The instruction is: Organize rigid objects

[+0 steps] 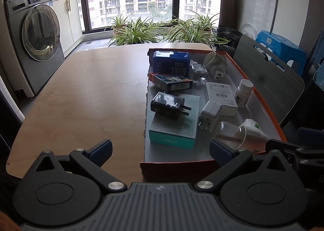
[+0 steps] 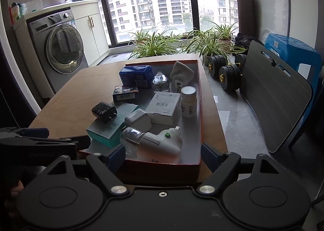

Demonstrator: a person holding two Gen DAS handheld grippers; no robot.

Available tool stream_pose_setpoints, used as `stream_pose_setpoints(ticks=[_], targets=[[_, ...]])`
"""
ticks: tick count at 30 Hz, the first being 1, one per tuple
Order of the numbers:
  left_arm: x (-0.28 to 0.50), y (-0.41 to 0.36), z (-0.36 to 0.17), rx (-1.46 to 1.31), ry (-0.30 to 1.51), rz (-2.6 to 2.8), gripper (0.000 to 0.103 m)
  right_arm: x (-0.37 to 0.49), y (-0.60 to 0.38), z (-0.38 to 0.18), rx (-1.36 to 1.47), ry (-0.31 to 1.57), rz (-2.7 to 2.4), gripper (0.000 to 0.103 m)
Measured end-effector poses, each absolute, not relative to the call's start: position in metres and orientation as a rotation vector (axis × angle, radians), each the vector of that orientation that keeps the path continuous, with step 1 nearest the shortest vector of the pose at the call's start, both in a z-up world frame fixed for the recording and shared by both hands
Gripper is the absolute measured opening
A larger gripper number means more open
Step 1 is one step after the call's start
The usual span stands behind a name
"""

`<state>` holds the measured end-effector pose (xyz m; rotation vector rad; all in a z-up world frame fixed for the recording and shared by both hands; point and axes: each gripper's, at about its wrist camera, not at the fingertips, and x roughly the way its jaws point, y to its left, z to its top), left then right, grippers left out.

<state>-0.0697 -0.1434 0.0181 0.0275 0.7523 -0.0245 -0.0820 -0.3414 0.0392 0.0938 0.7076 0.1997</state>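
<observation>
An orange-rimmed shallow box (image 1: 261,97) (image 2: 200,97) lies on the right side of the wooden table (image 1: 91,89). It holds a teal carton (image 1: 174,129) (image 2: 109,127) with a black charger (image 1: 167,104) (image 2: 104,111) on top, a white charger (image 1: 209,115) (image 2: 138,120), a white pill bottle (image 1: 243,93) (image 2: 188,101), a flat white carton (image 2: 163,107), a blue carton (image 1: 171,63) and a white plug-in device (image 2: 160,142). My left gripper (image 1: 161,150) is open at the box's near left corner. My right gripper (image 2: 163,155) is open, spanning the near wall without touching it.
A washing machine (image 1: 38,34) stands beyond the table's left side. Potted plants (image 1: 162,30) line the window. On the floor to the right are black dumbbells (image 2: 228,77), a grey slatted board (image 2: 275,97) and a blue stool (image 2: 293,48).
</observation>
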Motion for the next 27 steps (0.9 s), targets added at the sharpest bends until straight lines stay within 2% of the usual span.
stream_pose_setpoints(ticks=[27], targets=[[-0.0682,-0.1464,0.0149,0.025,0.762,-0.065,0.103,-0.0813,-0.3406,0.0368,0.093,0.71,0.198,0.096]])
